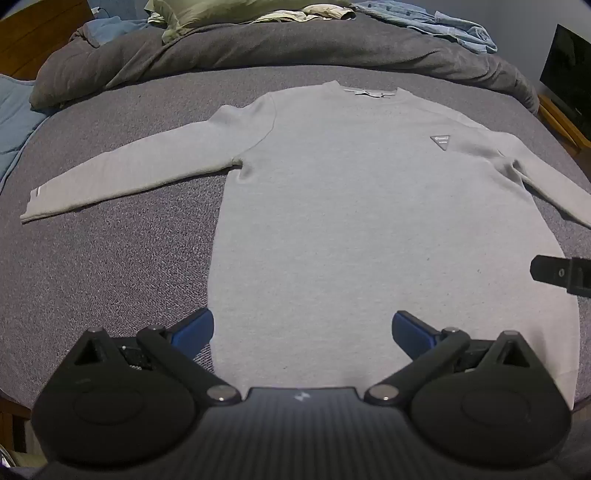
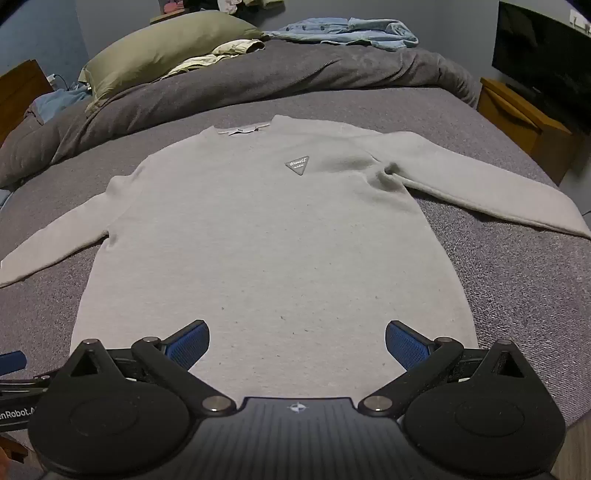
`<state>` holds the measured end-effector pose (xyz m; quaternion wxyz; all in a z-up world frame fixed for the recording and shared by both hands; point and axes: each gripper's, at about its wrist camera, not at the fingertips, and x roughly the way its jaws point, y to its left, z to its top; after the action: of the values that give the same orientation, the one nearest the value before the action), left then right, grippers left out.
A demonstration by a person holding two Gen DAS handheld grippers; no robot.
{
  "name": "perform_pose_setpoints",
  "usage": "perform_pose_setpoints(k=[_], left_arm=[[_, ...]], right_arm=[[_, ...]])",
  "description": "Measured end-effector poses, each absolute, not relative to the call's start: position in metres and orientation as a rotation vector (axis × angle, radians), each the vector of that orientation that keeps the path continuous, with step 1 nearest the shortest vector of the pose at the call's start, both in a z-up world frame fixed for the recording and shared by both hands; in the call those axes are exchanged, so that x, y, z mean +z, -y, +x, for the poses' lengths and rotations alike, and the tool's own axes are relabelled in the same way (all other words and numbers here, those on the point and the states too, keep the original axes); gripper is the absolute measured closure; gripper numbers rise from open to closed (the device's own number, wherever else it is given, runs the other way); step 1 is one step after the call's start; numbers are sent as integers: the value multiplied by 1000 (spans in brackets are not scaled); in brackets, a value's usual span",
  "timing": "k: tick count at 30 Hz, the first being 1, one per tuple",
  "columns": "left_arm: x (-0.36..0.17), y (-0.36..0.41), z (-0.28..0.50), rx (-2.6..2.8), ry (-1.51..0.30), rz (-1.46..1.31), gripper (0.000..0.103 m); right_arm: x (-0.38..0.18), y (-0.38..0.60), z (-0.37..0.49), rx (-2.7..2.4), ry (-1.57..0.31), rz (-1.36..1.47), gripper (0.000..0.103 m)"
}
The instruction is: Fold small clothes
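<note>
A light grey long-sleeved sweater [image 1: 369,221] lies flat and face up on the grey bed cover, both sleeves spread out sideways, collar away from me. It also shows in the right wrist view [image 2: 266,240], with a dark triangular badge [image 2: 297,165] on the chest. My left gripper [image 1: 303,334] is open and empty, just above the sweater's hem near its left corner. My right gripper [image 2: 297,341] is open and empty over the hem's right half. The right gripper's finger [image 1: 554,275] pokes in at the right edge of the left wrist view.
A rumpled dark grey duvet [image 2: 295,70] lies across the far side of the bed, with an olive pillow [image 2: 162,48] and blue garments [image 2: 347,31] on it. A wooden cabinet [image 2: 524,125] with a dark screen [image 2: 543,55] stands to the right. The bed's near edge is just below the grippers.
</note>
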<state>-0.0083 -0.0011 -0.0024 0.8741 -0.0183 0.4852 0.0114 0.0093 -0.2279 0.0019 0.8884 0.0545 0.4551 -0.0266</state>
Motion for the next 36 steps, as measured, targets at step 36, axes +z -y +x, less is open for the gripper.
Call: perform_pose_setpoints(k=[36], left_arm=[[-7,-2,-8,35,-1020,-38,0]], right_arm=[[-6,228,15,-78,-974,125,0]])
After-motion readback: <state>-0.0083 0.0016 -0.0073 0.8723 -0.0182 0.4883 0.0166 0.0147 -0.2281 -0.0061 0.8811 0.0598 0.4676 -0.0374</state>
